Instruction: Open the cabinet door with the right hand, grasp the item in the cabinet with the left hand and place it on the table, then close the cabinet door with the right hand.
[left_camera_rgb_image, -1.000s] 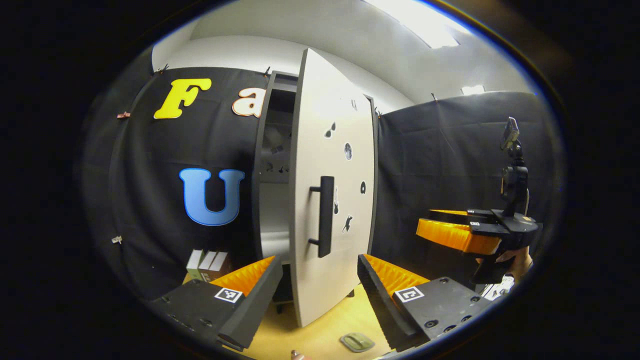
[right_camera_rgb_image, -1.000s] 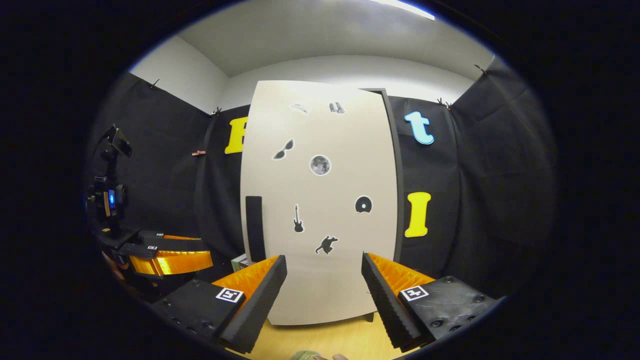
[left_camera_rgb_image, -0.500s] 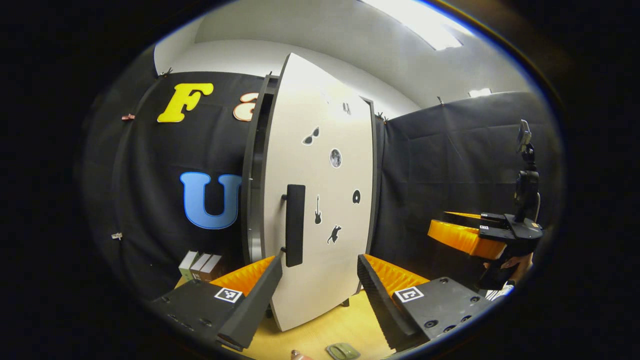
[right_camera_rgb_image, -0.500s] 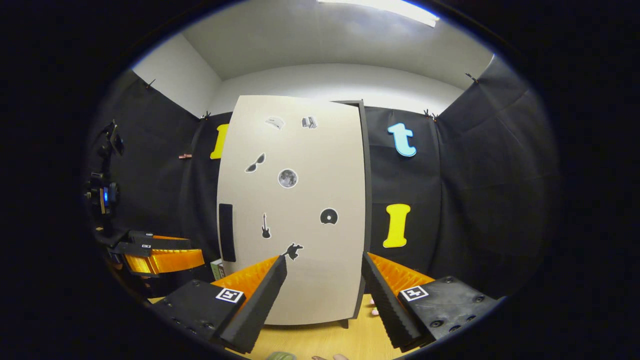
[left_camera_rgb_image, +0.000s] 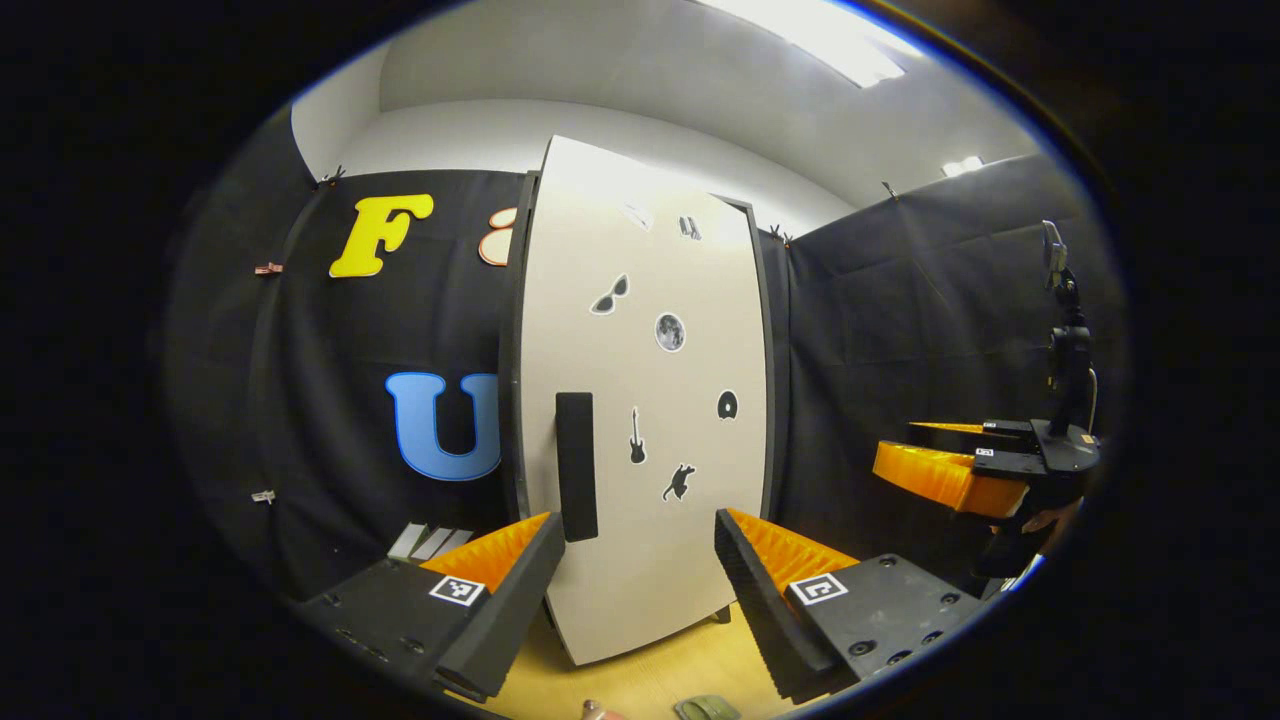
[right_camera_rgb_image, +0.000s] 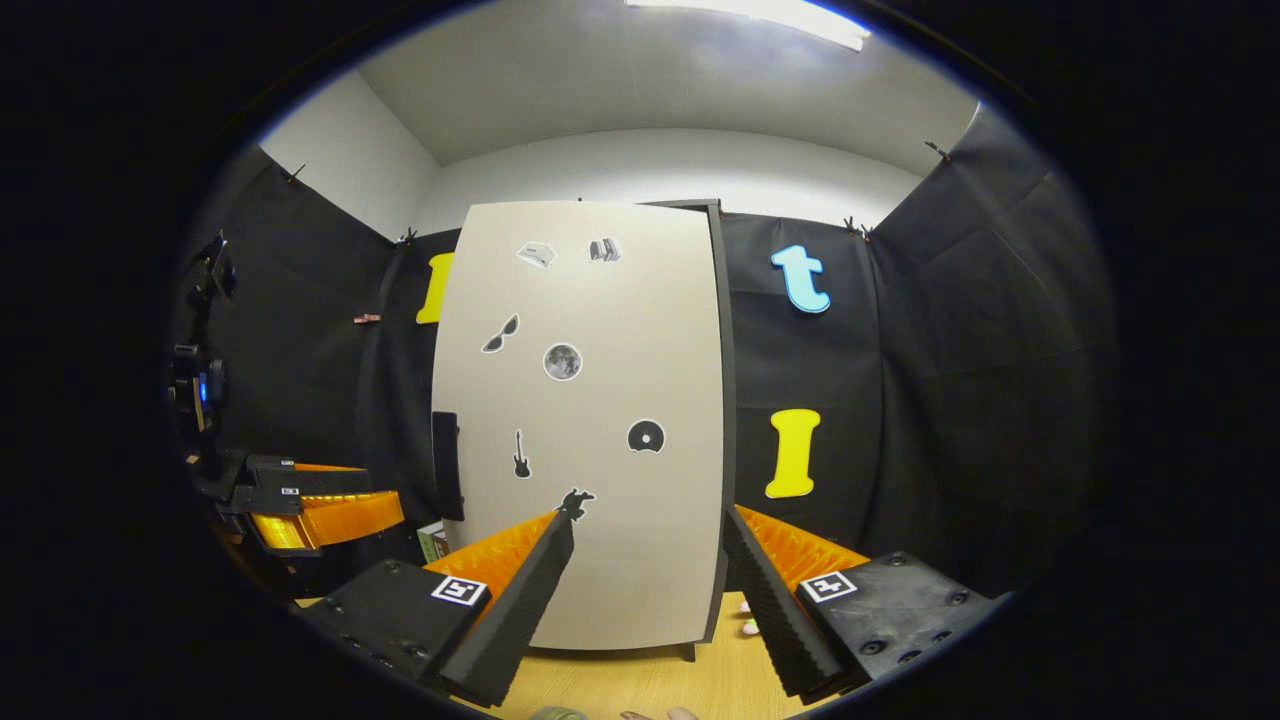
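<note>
The pale cabinet door (left_camera_rgb_image: 650, 560) with small black stickers lies flat against its dark frame, its black handle (left_camera_rgb_image: 576, 465) on the left side. The right gripper view meets the same door (right_camera_rgb_image: 590, 570) and handle (right_camera_rgb_image: 445, 465) head-on. My left gripper (left_camera_rgb_image: 633, 525) is open and holds nothing, a short way back from the door. My right gripper (right_camera_rgb_image: 648, 520) is likewise open and empty; it also hangs at the right of the left gripper view (left_camera_rgb_image: 960, 470). A small olive-green flat item (left_camera_rgb_image: 705, 708) lies on the wooden table (left_camera_rgb_image: 650, 670) just below my left fingers.
Some small boxes (left_camera_rgb_image: 430, 541) stand on the table left of the cabinet, against the black cloth wall. The left gripper (right_camera_rgb_image: 310, 505) and its camera mast sit at the left of the right gripper view. Cabinet feet rest on the table (right_camera_rgb_image: 640, 680).
The door has swung from well ajar to flat against the frame, hiding the cabinet's inside. Both grippers have drawn slightly back from it and stayed open.
</note>
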